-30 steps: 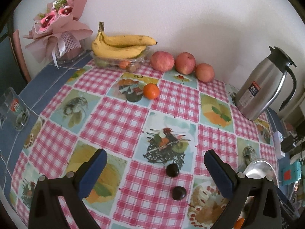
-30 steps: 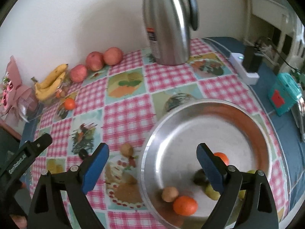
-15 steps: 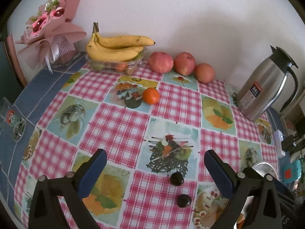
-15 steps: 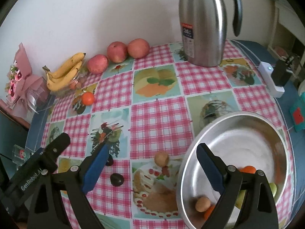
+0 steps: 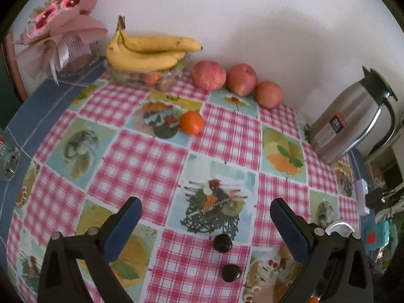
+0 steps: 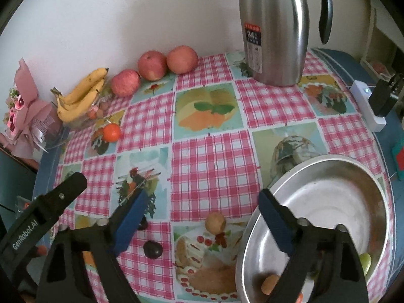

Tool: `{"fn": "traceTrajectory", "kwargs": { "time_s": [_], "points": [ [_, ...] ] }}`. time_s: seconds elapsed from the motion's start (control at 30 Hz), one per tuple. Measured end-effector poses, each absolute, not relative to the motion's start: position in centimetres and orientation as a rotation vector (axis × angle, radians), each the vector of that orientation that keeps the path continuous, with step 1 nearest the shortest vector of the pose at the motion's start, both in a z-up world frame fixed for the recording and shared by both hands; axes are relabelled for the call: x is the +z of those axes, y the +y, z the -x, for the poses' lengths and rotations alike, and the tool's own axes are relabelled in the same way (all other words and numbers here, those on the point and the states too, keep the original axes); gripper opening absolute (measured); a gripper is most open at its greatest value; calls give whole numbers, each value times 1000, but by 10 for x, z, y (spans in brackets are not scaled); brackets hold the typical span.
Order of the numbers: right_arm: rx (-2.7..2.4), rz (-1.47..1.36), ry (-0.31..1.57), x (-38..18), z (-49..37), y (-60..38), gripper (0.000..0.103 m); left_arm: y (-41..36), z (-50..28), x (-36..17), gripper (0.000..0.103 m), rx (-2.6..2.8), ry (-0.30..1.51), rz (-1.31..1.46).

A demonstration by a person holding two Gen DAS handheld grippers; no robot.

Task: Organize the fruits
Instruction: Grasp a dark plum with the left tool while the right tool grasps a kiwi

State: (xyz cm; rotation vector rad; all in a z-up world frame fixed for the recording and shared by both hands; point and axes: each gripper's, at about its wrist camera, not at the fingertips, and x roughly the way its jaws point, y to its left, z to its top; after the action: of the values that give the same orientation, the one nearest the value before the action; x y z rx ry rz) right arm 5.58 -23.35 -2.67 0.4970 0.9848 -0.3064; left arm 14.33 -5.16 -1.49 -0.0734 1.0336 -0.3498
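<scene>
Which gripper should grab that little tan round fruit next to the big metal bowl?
Probably the right gripper: the tan fruit lies just ahead between its empty, closing jaws, beside the bowl. The left gripper faces two dark fruits instead.

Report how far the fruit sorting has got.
Done: a few small fruits already lie in the metal bowl. In hand: nothing; the left gripper is open and empty, and the right gripper is closing with a small tan fruit lying between its jaws. Left on the table: two dark fruits, an orange, three apples, the bananas.
</scene>
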Motion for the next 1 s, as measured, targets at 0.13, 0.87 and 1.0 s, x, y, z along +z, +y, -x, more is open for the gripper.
{"fn": "traceTrajectory", "kwargs": {
  "time_s": [0.13, 0.87, 1.0],
  "points": [
    [-298, -511, 1028, -42, -56, -234, 61, -58, -143, -34, 95, -364, 1097, 60],
    [-334, -368, 1172, -77, -65, -217, 30, -86, -136, -84, 46, -418, 1265, 13],
    [-341, -350, 1191, -81, -67, -214, 27, -86, -136, -84, 36, -419, 1269, 8]
  ]
}}
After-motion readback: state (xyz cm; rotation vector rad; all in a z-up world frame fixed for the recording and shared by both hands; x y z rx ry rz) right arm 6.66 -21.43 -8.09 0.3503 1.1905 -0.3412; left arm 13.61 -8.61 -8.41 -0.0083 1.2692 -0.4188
